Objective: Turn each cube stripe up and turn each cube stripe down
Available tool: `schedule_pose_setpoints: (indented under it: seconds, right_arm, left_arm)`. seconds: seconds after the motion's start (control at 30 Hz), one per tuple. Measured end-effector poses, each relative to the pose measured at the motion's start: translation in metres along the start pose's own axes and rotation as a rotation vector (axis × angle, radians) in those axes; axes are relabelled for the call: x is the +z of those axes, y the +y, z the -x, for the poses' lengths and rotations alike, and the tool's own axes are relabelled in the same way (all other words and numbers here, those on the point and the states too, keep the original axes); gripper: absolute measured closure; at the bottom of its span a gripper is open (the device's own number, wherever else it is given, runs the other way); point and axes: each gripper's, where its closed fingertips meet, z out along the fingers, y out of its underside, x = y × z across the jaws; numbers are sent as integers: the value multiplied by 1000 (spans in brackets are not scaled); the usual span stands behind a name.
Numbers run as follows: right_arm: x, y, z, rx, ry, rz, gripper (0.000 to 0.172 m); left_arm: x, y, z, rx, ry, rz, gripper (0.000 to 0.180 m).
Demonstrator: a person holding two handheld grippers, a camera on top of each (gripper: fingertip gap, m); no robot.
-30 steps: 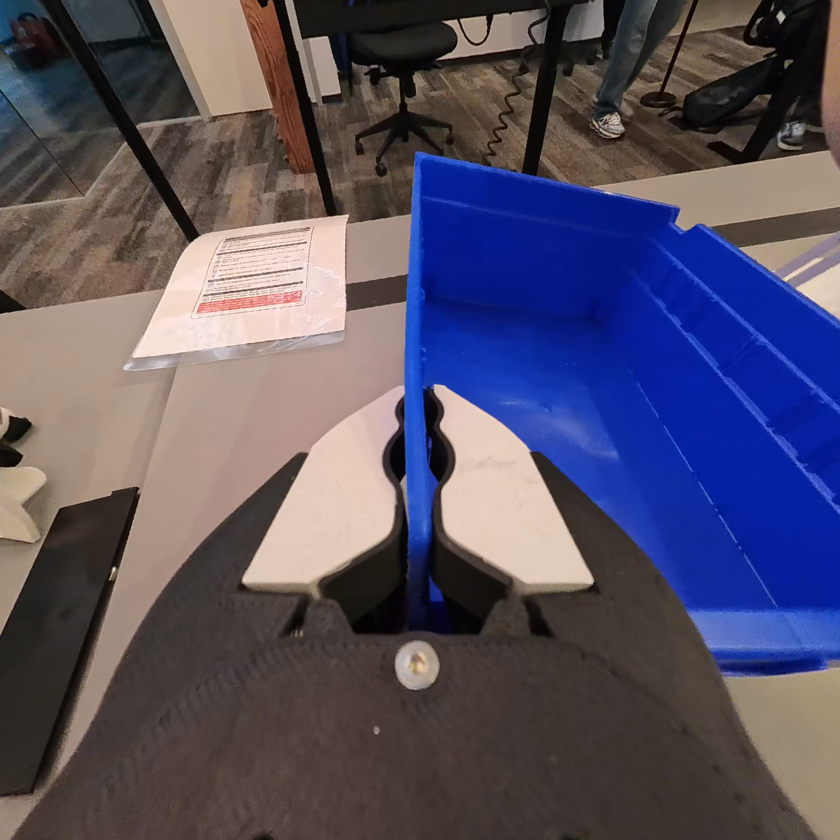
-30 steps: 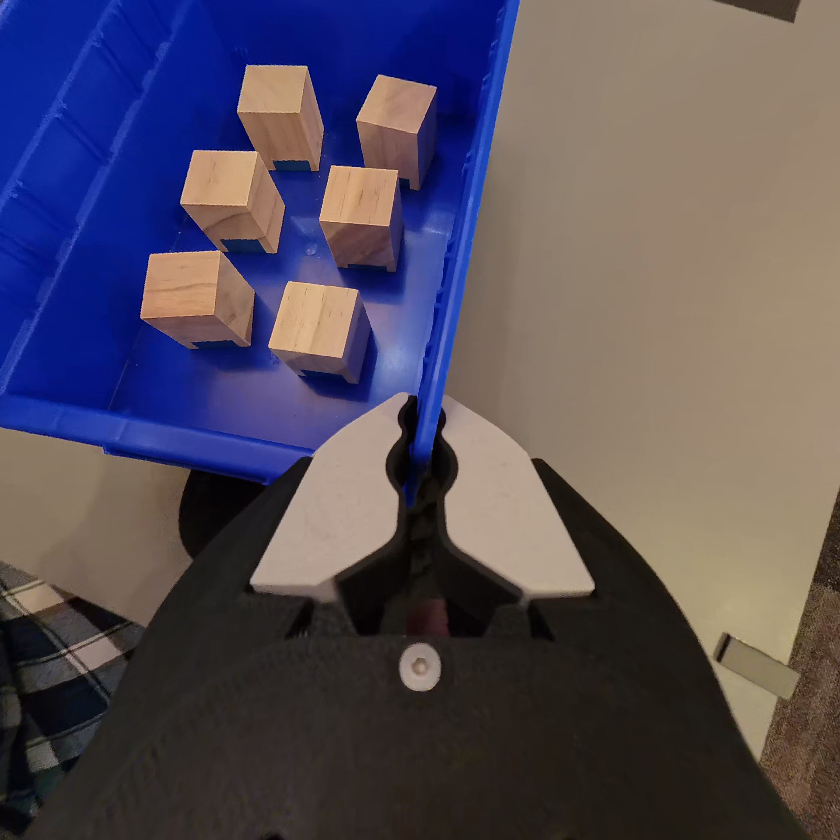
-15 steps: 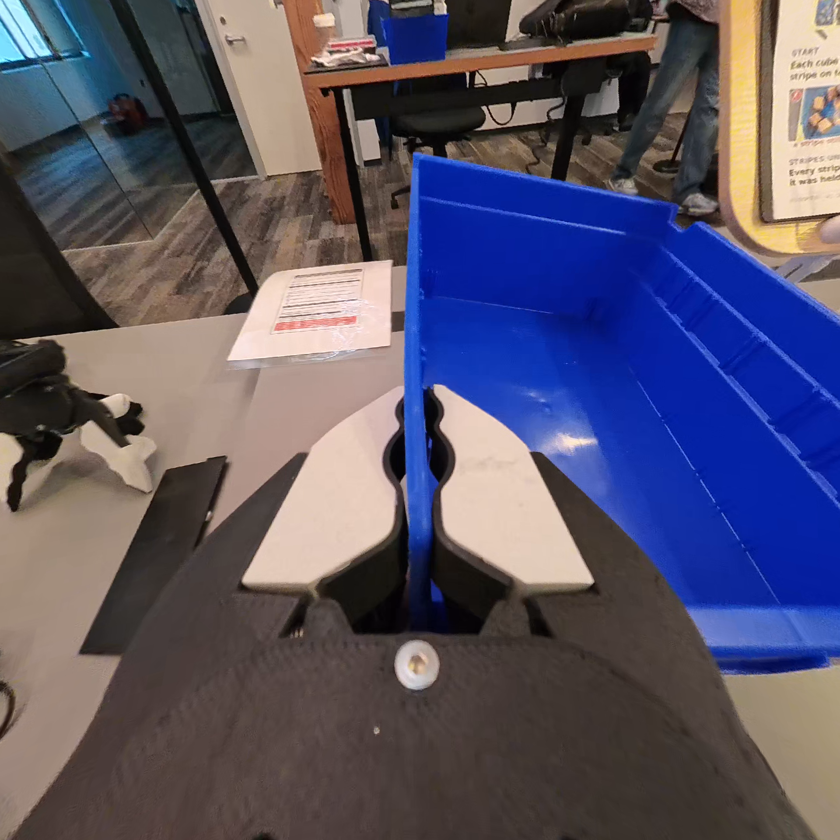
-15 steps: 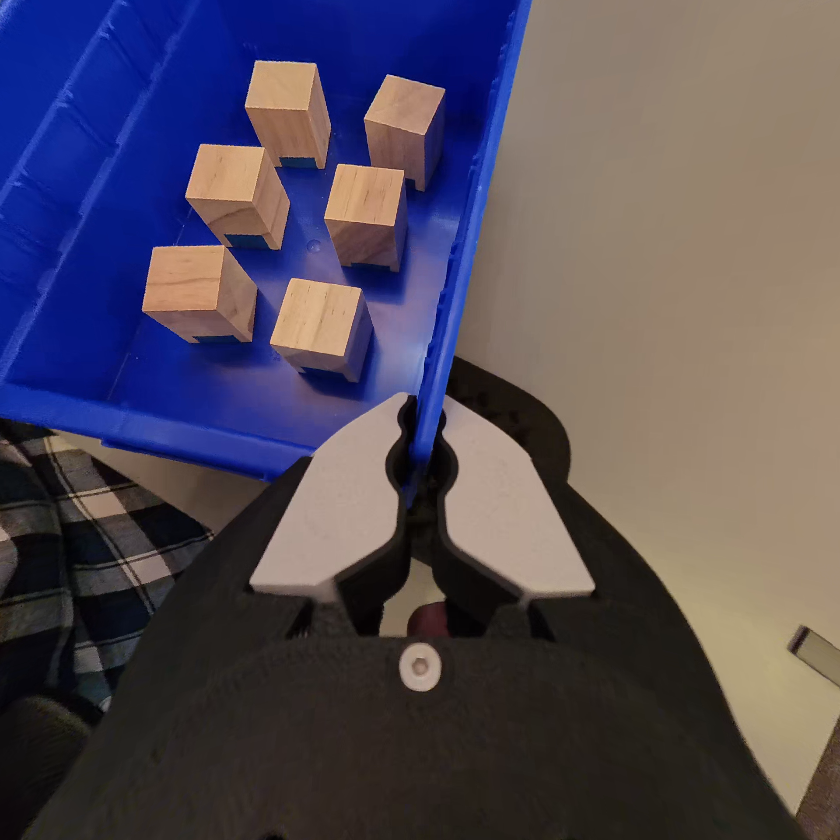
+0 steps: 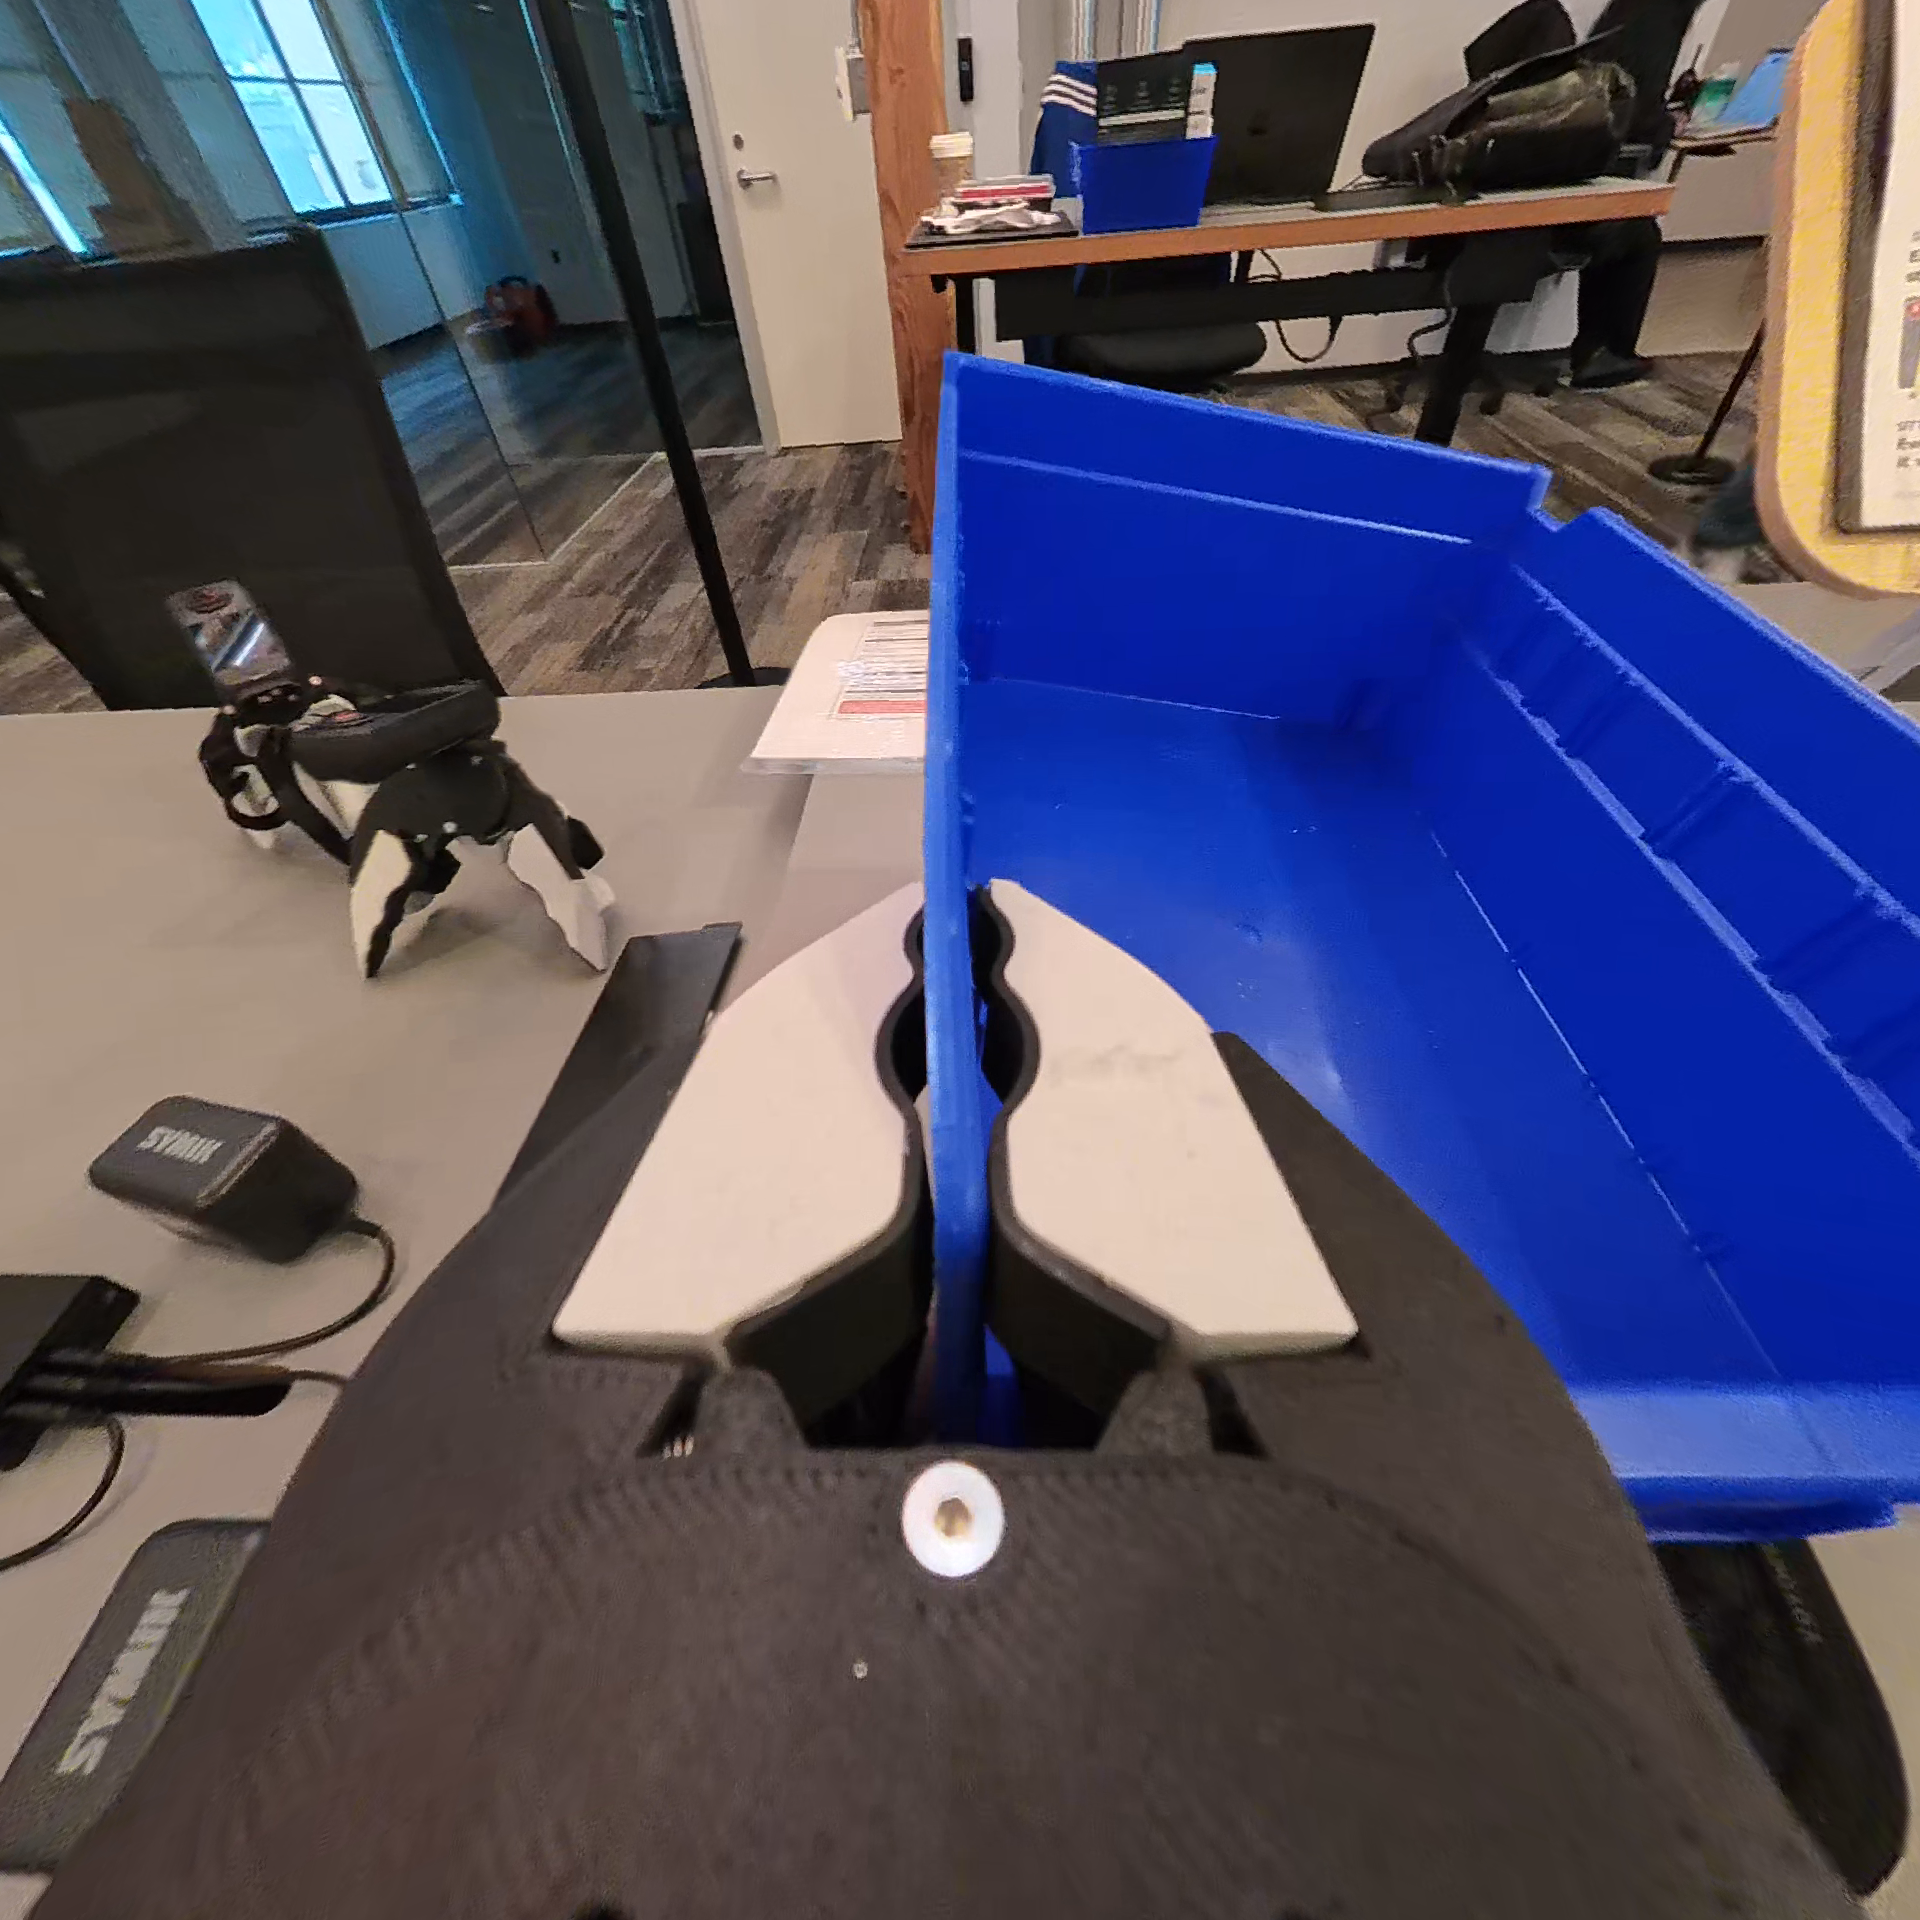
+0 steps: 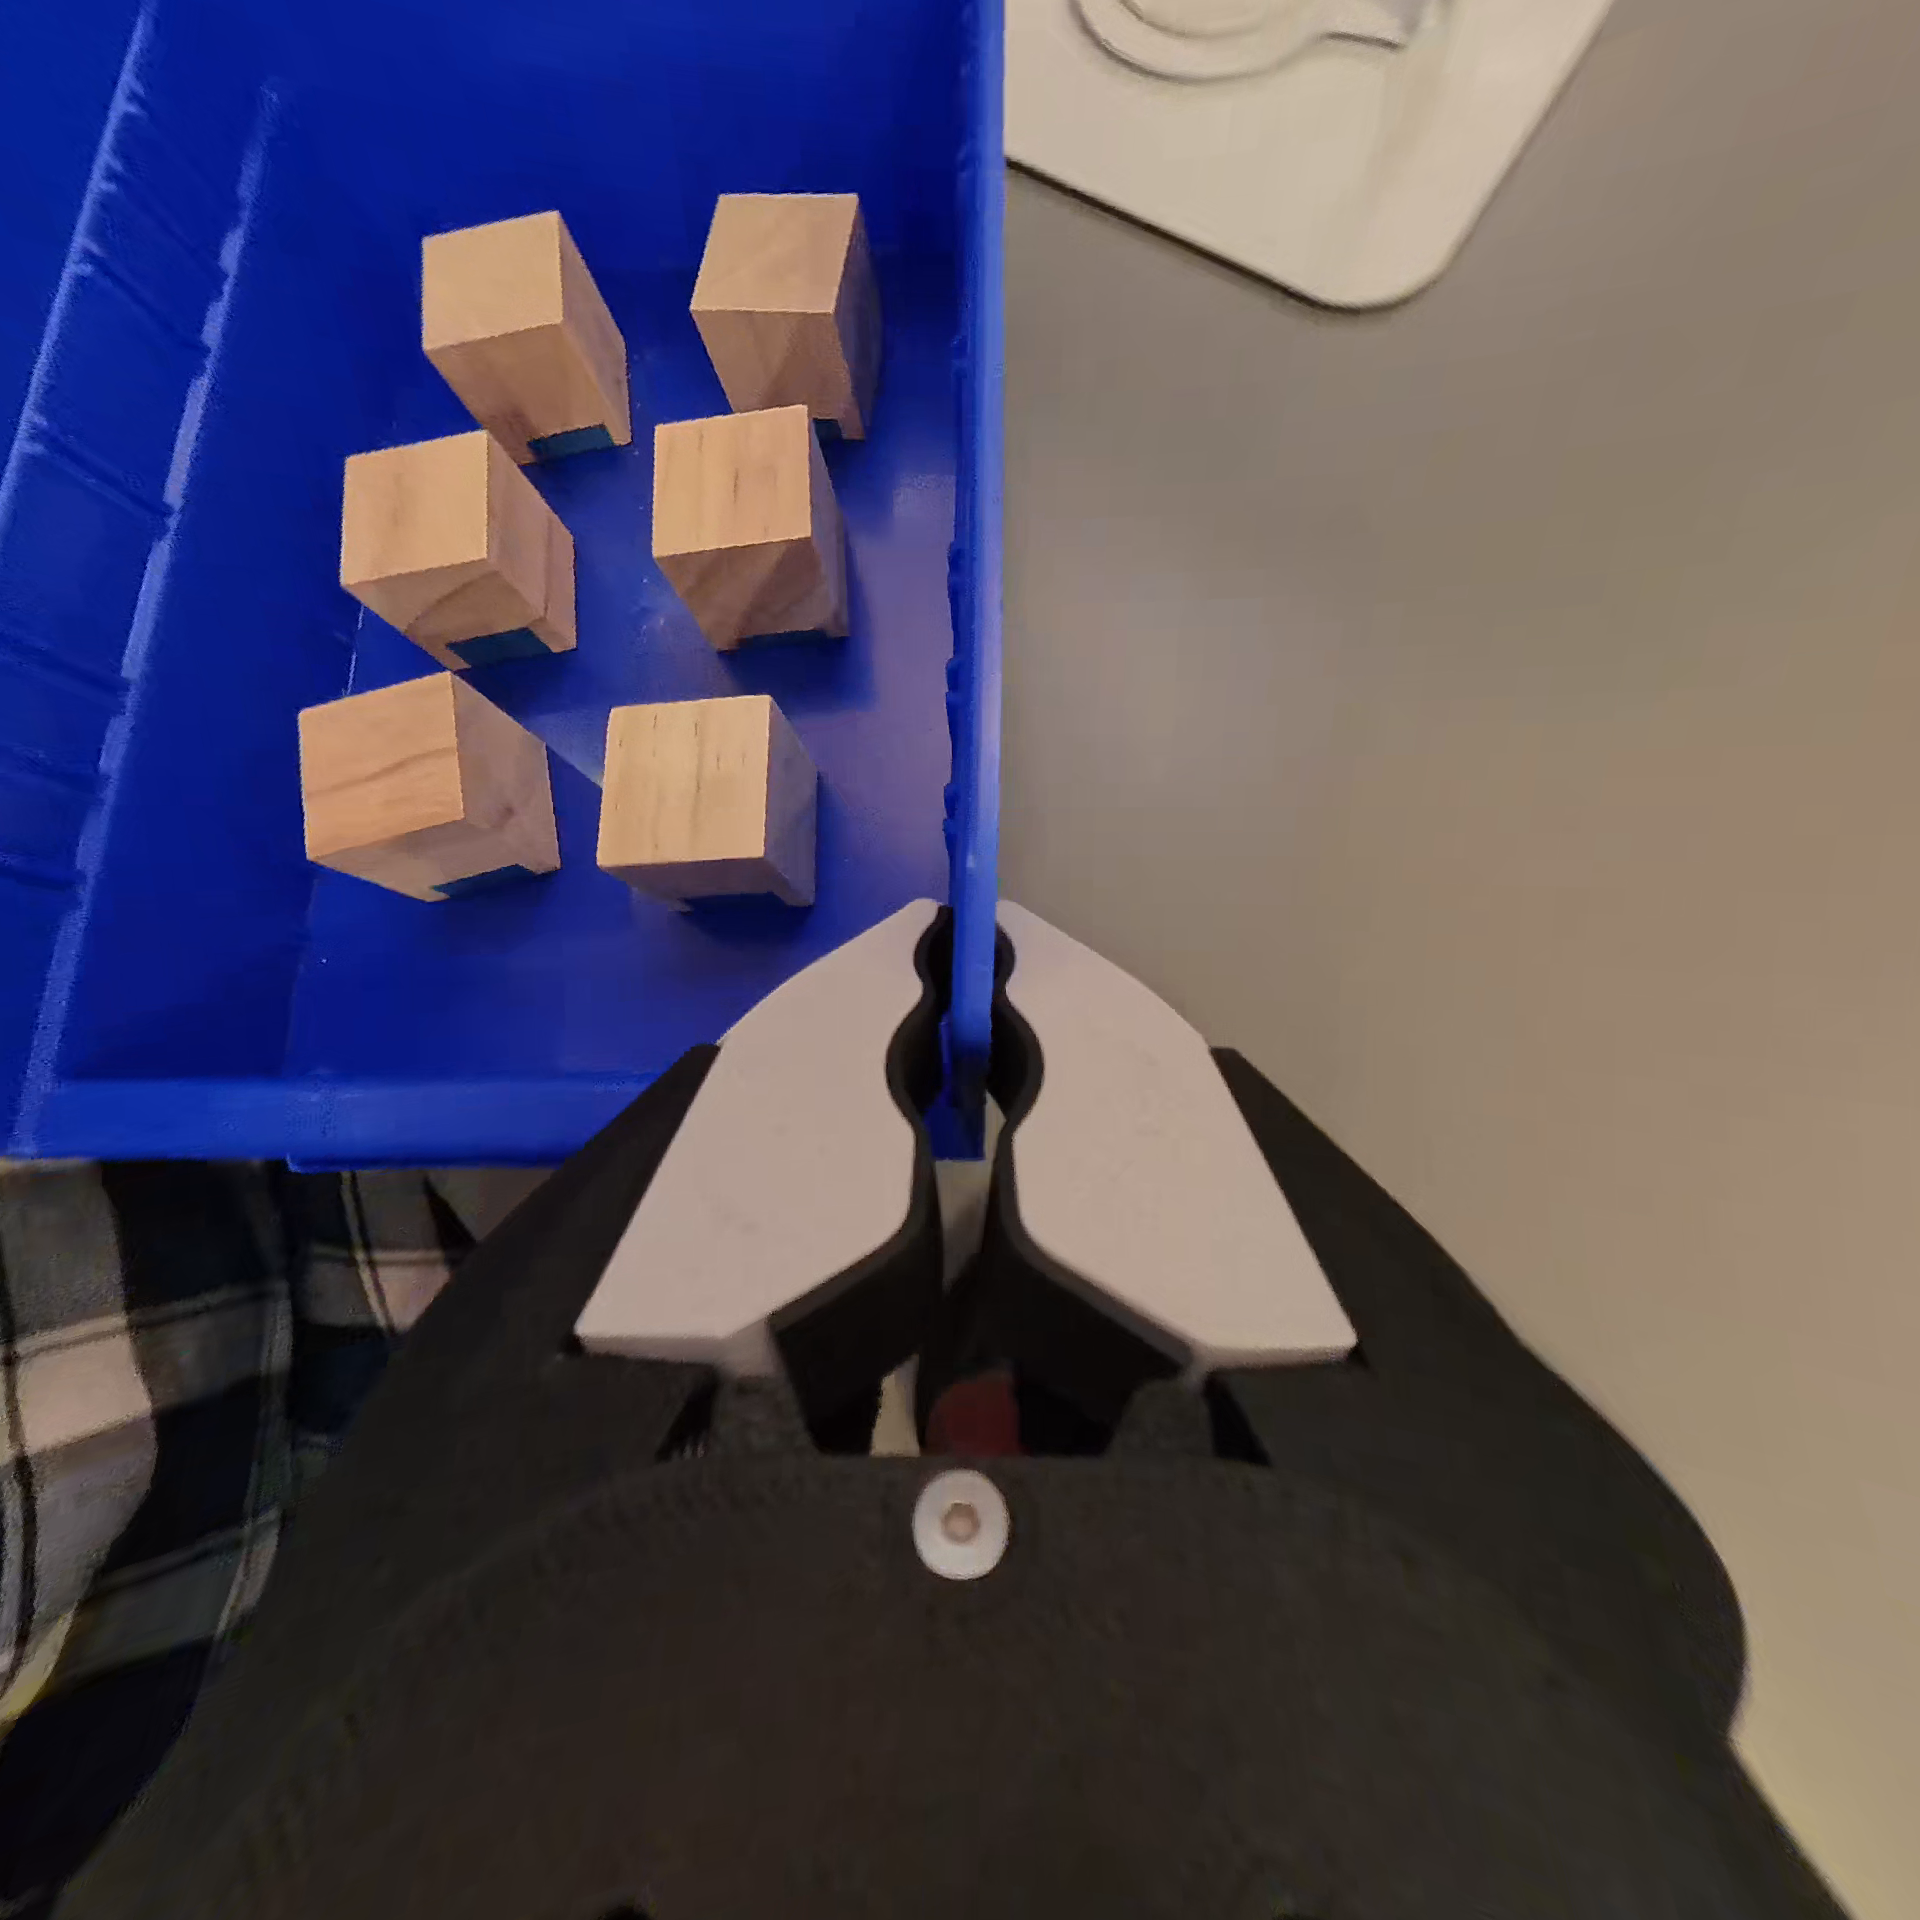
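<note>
Left gripper (image 5: pixel 951 904): clamped on the blue bin (image 5: pixel 1351 935) side wall
Right gripper (image 6: pixel 966 914): clamped on the opposite wall
Cubes (image 6: pixel 707 795): six, inside the bin, ahead-left of the right gripper, nearer to it
Bin axis: ran forward along both grippers' fingers

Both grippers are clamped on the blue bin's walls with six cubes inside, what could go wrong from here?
The bin hangs only by thin walls in the left gripper and right gripper; either could slip. A tilt might tumble the cubes. The spare gripper on the table may be struck.
</note>
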Motion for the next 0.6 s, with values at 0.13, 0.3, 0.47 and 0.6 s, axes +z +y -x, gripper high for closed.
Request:
schedule_pose_setpoints:
  seconds: [0.13, 0.3, 0.47, 0.6]
  right_arm:
    - [38, -30, 20, -32, -60, -18, 168]
    - [86, -69, 42, -62, -115, -43, 168]
    - [125, -110, 52, -60, -141, -62, 168]
    - [155, -141, 58, -56, -129, -91, 168]
  left_arm:
    - [-9, 0, 18, -16, -29, -15, 176]
    - [-18, -4, 33, -42, -43, -47, 176]
    - [-26, -5, 48, -56, -71, -67, 176]
    - [-30, -5, 55, -77, -80, -84, 176]
